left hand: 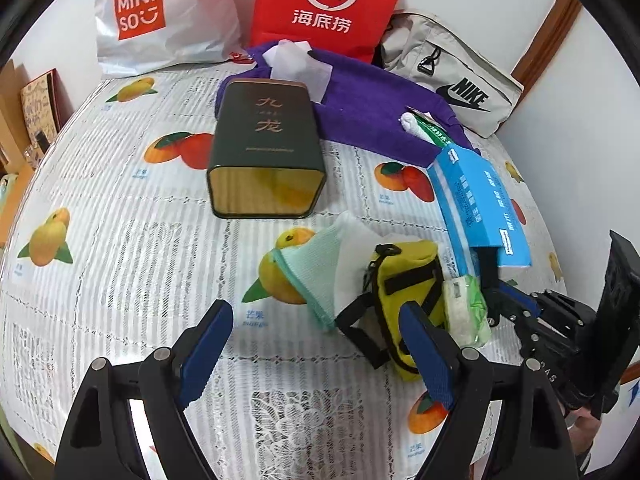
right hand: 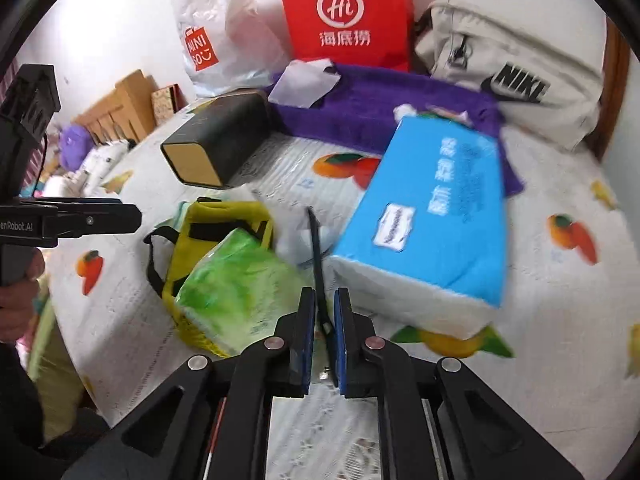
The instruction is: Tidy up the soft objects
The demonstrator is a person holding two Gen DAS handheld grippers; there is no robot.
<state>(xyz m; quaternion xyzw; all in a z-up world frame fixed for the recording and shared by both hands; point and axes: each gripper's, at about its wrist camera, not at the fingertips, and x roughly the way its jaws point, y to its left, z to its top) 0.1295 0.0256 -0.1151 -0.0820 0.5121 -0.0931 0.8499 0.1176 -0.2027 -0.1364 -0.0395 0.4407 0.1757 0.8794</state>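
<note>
Table (left hand: 120, 248) under a white lace cloth printed with fruit; everything lies on it.

Purple towel (left hand: 360, 108): spread along the far side, long axis running left to right across the view, a white tissue (left hand: 296, 62) on its left end.

Beige sports bag (left hand: 452, 76), red paper bag (left hand: 332, 4) and white plastic shopping bag (left hand: 160, 20): standing or leaning against the wall behind the towel.

Blue tissue pack (right hand: 432, 216): near end lifted off the cloth, far end resting on the towel's right edge; long axis runs from near to far, tilted up toward the right wrist camera. Blurred in that view.

Dark green tin (left hand: 266, 148): on its side, long axis pointing from the towel toward the camera, gold end face nearest.

Yellow pouch (left hand: 404, 280) with black straps: centre-right, long axis roughly near to far, just beside a pale green mesh bag (left hand: 316, 276) on its left.

Green-and-white tissue packet (left hand: 466, 308): touching the pouch's right side.

Left gripper (left hand: 316, 344): jaws spread wide, nothing between them, right finger in front of the pouch.

Right gripper (right hand: 323, 332): jaws pressed nearly together, pinching a thin black strap (right hand: 316, 248) that runs upward toward the blue pack.
</note>
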